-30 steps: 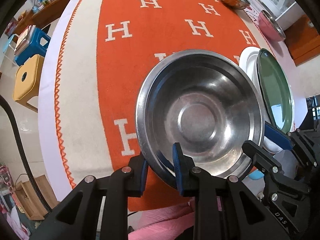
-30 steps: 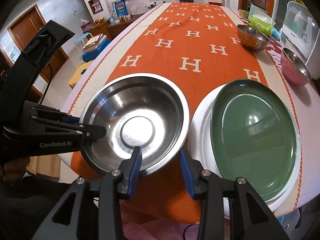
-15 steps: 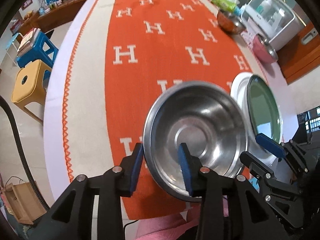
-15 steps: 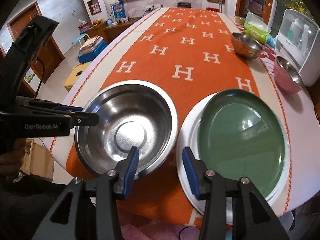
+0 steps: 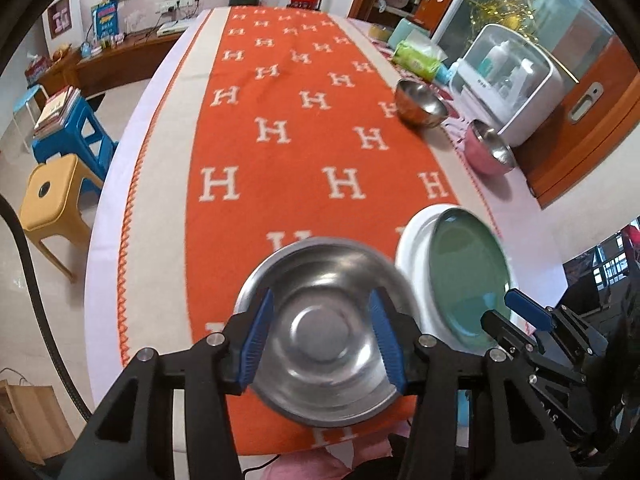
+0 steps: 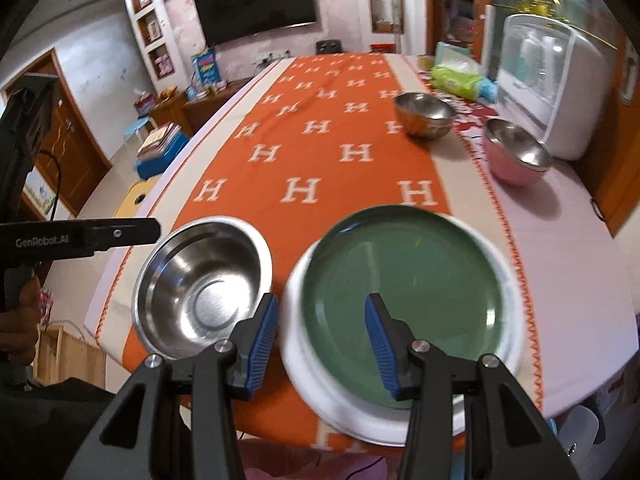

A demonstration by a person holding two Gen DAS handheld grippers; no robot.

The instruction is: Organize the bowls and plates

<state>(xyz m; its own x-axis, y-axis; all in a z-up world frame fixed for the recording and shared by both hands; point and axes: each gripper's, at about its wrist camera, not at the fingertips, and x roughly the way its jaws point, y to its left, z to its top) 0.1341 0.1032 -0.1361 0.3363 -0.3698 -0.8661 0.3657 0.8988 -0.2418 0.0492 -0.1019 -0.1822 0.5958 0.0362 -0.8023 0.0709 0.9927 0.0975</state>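
Note:
A large steel bowl (image 5: 324, 332) (image 6: 200, 288) sits on the orange table runner near the front edge. Beside it on the right a green plate (image 5: 468, 276) (image 6: 404, 300) lies on a white plate (image 5: 412, 248) (image 6: 308, 368). My left gripper (image 5: 322, 340) is open and empty, raised above the large bowl, not touching it. My right gripper (image 6: 320, 344) is open and empty, raised above the near edge of the green plate. A smaller steel bowl (image 5: 420, 102) (image 6: 424, 114) and a pink bowl (image 5: 488, 152) (image 6: 516, 156) stand farther back on the right.
A white appliance (image 5: 512, 84) (image 6: 556, 80) and a green wipes pack (image 5: 416, 60) (image 6: 456, 76) stand at the back right. Yellow (image 5: 52, 196) and blue stools (image 5: 68, 136) stand on the floor left of the table. The table's front edge is close below both grippers.
My left gripper has let go of the large bowl's rim, opened and pulled up and back. My right gripper has also pulled back and shifted right, over the green plate.

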